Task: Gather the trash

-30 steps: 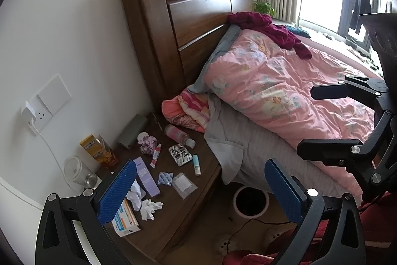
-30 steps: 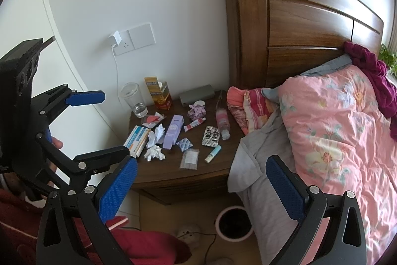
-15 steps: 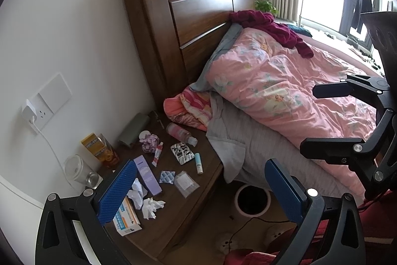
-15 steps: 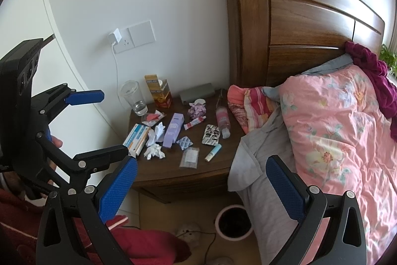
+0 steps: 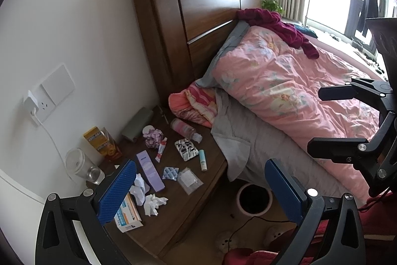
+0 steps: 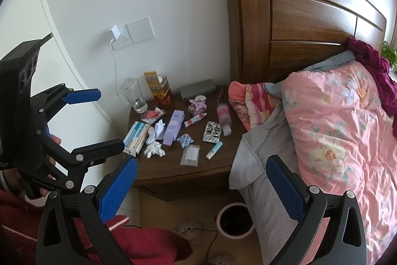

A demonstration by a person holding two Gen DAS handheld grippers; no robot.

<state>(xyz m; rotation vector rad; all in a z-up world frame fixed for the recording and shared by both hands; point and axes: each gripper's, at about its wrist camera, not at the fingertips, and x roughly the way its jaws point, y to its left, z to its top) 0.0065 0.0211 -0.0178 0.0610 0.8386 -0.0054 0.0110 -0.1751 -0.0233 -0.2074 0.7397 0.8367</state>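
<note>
- My left pad (image 5: 116, 190) is covering part of the medicine box (image 5: 129, 214) at the nightstand's (image 5: 173, 222) front-left corner.
- Box lettering is reading too small.

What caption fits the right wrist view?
Open right gripper hovers before a cluttered nightstand with crumpled tissues, bin on the floor below.

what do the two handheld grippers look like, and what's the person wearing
Both the left gripper and the right gripper have black angular frames with silver screws and two fingers faced with textured blue pads. The person wears a red sleeve.
</note>
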